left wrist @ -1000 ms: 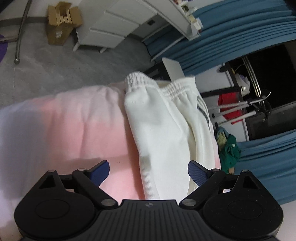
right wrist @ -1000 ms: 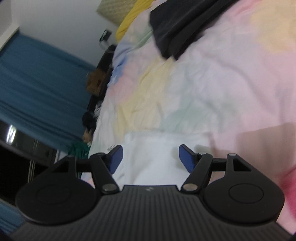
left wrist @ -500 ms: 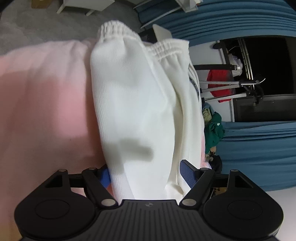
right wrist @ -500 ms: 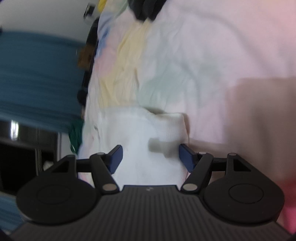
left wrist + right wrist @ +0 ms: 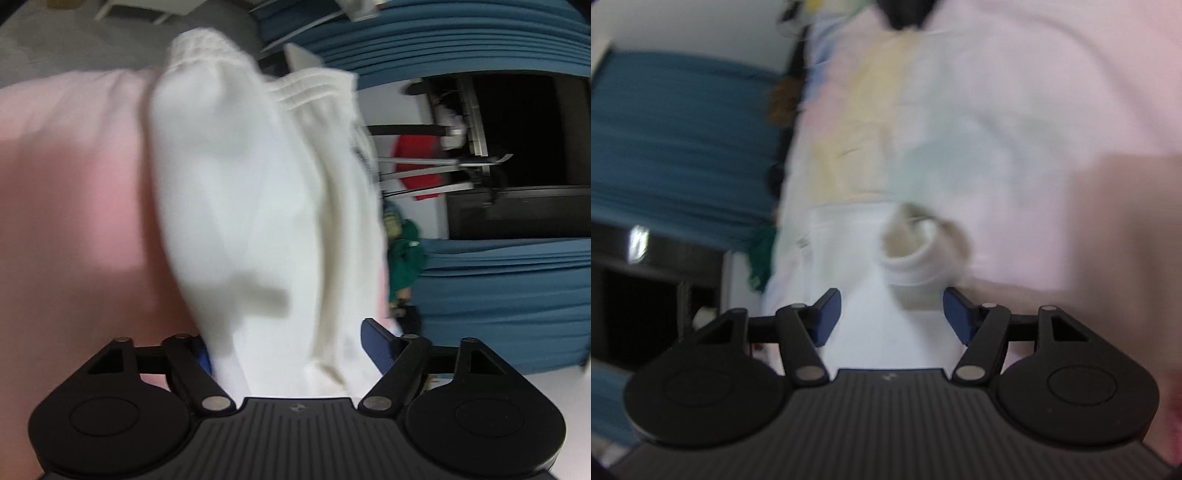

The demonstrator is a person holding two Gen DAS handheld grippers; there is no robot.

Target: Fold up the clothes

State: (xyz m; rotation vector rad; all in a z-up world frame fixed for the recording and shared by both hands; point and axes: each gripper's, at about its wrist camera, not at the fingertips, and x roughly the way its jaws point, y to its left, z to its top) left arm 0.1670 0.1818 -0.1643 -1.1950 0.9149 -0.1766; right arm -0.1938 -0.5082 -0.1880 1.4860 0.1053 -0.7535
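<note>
Left gripper (image 5: 288,347) straddles my white sweatpants (image 5: 258,206) at lower centre, unclenched; right gripper (image 5: 890,314) gapes above a cuff (image 5: 912,254). Next, clamp both and fold.

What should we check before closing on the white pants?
1. Left tool open: ok, blue pads apart.
2. Pants between the left pads: ok, cloth fills the gap; the left pad is mostly hidden behind it.
3. Right tool open: ok, pads apart.
4. Cuff between the right pads: not ok, it lies ahead of the tips; only flat white cloth is between them.
5. Layers the left tool would pinch: cannot tell, the picture is blurred.
6. Pants flat on the bedsheet: cannot tell; the cuff gapes open and both views are smeared.
</note>
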